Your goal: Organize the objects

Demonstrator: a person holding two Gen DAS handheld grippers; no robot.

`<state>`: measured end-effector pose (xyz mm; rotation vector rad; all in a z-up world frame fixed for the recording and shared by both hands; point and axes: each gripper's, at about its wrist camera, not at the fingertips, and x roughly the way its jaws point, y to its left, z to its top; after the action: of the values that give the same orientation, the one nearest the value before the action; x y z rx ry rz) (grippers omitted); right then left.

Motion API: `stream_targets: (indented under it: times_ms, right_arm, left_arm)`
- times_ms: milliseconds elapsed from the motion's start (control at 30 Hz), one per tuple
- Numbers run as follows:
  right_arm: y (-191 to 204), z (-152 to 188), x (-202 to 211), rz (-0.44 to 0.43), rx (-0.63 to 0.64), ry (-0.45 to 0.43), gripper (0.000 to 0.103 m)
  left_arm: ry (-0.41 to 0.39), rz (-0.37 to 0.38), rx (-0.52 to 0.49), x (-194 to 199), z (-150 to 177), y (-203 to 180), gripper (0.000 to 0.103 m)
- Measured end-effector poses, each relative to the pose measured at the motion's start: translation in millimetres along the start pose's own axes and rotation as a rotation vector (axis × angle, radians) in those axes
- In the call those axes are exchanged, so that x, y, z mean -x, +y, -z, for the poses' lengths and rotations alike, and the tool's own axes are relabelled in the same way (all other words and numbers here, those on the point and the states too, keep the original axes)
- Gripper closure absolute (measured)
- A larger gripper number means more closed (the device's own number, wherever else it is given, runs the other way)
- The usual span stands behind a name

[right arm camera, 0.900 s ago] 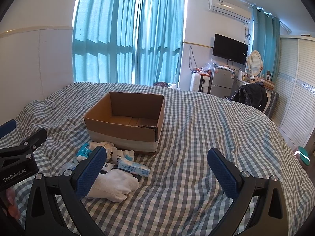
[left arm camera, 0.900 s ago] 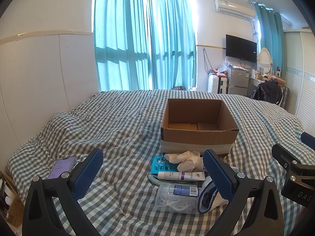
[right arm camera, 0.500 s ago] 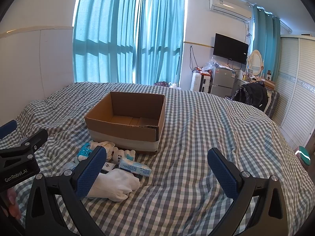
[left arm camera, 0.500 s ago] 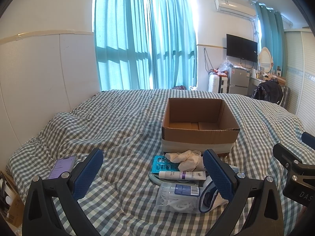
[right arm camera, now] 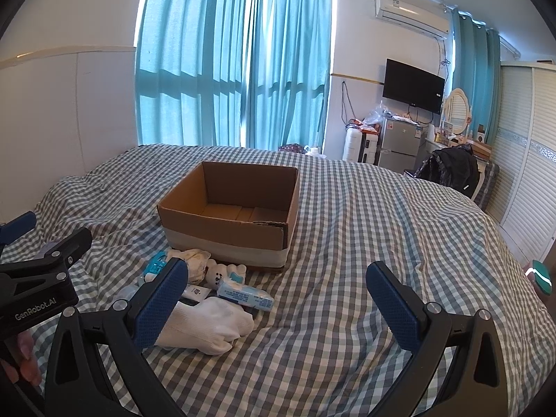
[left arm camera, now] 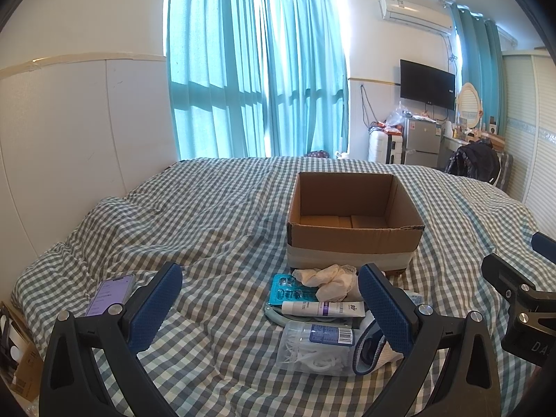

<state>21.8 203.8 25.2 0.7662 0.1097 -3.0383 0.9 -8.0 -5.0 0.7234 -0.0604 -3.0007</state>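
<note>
I see the bed point(left arm camera: 215, 215) carrying the cardboard box point(left arm camera: 354, 239), whose visible floor is bare, so I judge nothing is packed yet. The whole pile sits just in front of the box: white sock point(right arm camera: 205, 323), plastic bag point(left arm camera: 316, 351), tube point(left arm camera: 323, 308), blister pack point(left arm camera: 290, 290). My left gripper point(left arm camera: 269, 309) and right gripper point(right arm camera: 276, 304) both have fingers spread wide, holding nothing

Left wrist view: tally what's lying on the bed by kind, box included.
Cardboard box: 1
Phone: 1
Blister pack: 1
Tube: 1
Clear bag: 1
Crumpled cloth: 1
Total: 6; things half hidden by the right finger left out.
</note>
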Motion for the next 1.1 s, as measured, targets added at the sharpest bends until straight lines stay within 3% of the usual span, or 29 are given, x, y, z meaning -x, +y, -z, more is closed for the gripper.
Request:
stream_targets:
  times_ms: [800,1100]
  right_arm:
    - [8.8,0.7,5.3,-0.04,0.023,-0.005,0.0]
    - [28.4,21.2,-22.3,-0.101,0.08,0.106,0.0]
  left_arm:
    - [0.025,-0.017,-0.018,-1.5,5.6,4.1,0.0]
    - [0.129,-0.032,-0.014,-26.1,26.4,8.3,0.0]
